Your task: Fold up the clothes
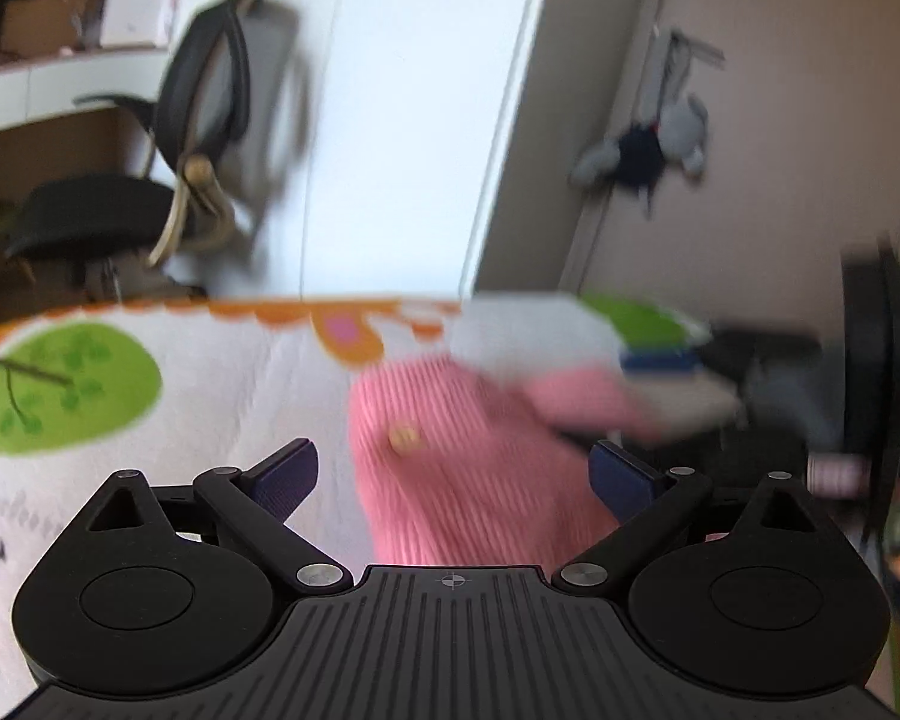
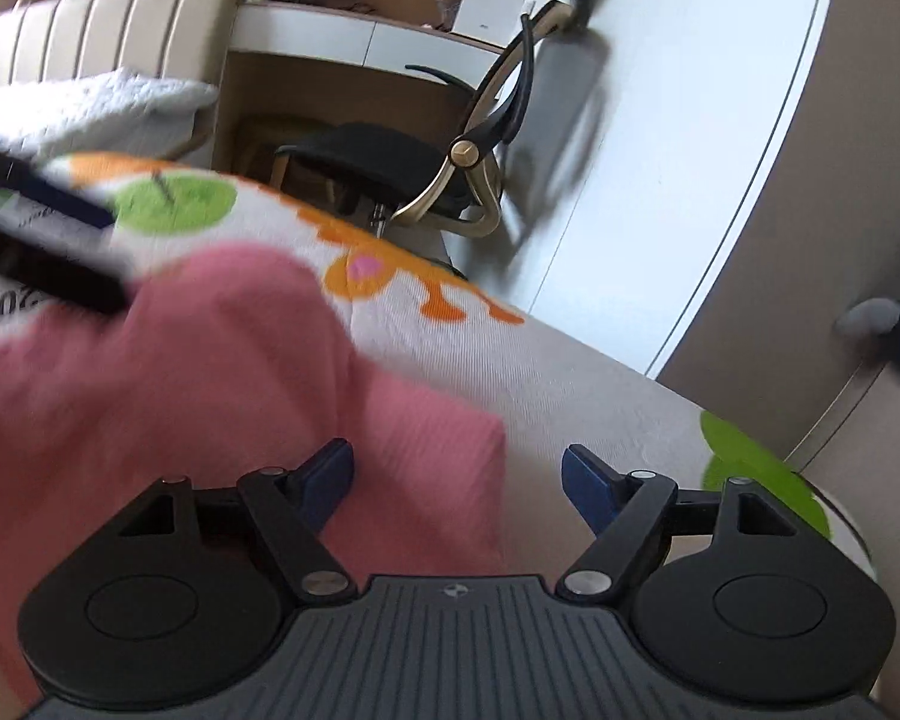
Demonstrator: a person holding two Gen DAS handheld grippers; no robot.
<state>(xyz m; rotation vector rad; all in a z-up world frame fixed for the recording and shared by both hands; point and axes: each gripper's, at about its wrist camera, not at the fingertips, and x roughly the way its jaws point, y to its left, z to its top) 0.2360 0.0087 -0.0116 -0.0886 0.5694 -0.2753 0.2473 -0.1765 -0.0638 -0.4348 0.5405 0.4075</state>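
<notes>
A pink ribbed garment (image 1: 450,456) with a small tan button lies on a white sheet printed with green and orange shapes (image 1: 150,408). My left gripper (image 1: 453,474) is open just above it, with the cloth between its blue fingers. In the right wrist view the same pink garment (image 2: 210,390) covers the left half of the sheet (image 2: 570,396). My right gripper (image 2: 457,477) is open over the garment's right edge, holding nothing. The left gripper shows blurred at the upper left of the right wrist view (image 2: 48,240). The right gripper shows blurred at the right edge of the left wrist view (image 1: 870,384).
A black office chair (image 2: 426,162) stands past the far edge of the bed, beside a desk (image 2: 354,48). A white wardrobe (image 1: 414,120) and a beige door with a hanging grey plush toy (image 1: 648,144) are behind. A white pillow (image 2: 90,108) lies at far left.
</notes>
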